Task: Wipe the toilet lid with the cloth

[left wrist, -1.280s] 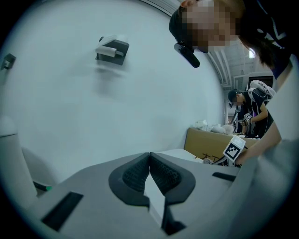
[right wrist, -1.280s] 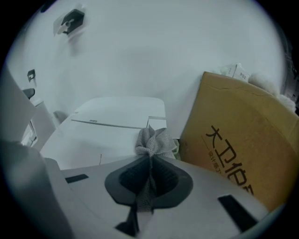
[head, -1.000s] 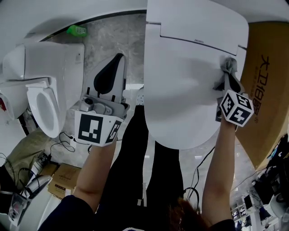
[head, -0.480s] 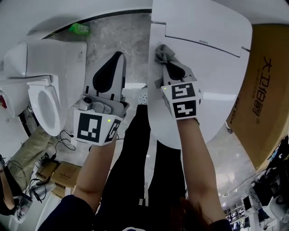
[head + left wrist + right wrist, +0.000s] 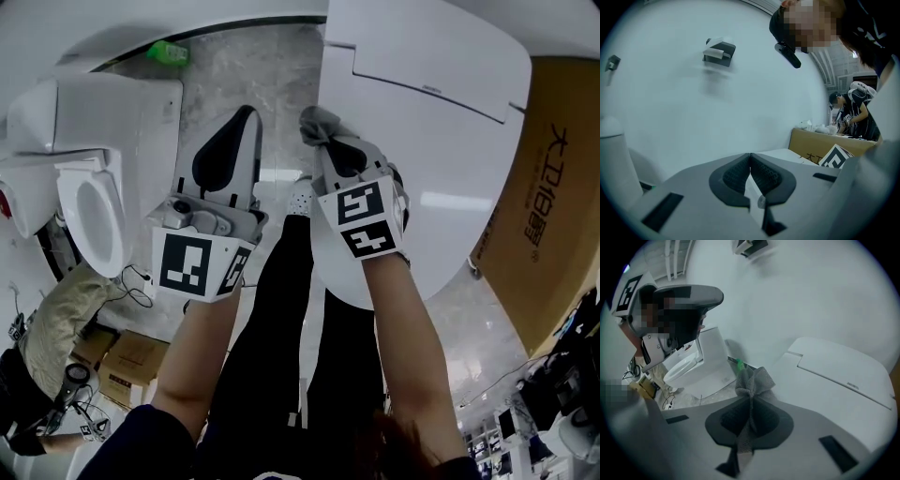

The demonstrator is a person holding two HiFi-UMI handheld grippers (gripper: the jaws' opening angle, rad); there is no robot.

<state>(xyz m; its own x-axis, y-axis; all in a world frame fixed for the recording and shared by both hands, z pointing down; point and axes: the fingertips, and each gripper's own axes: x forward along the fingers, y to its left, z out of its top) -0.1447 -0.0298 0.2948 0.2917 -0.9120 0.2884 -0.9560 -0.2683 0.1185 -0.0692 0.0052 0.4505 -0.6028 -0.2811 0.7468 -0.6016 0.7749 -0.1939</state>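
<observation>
The right gripper has its jaws closed tight on a grey cloth. It is pinched at the middle, so a crumpled bunch stands out in front of the tips and a thin tail hangs behind them. In the head view the bunch sits at the left edge of the closed white toilet lid, partly over the marble floor. I cannot tell if it presses on the lid or is only just beside it. The left gripper is held apart, over the floor between this toilet and a second toilet, with its jaws shut together and nothing between them. The cloth looks to me light, soft and limp, with a woven grain that should not slip from the ribbed pads. A hold at the middle, as here, seems good, because free folds stand in front to meet the surface. The lid looks hard, smooth, glossy and slightly domed, so I think the cloth will glide easily on it. The hard jaw tips are better held off the plastic, so that only fabric touches it.
</observation>
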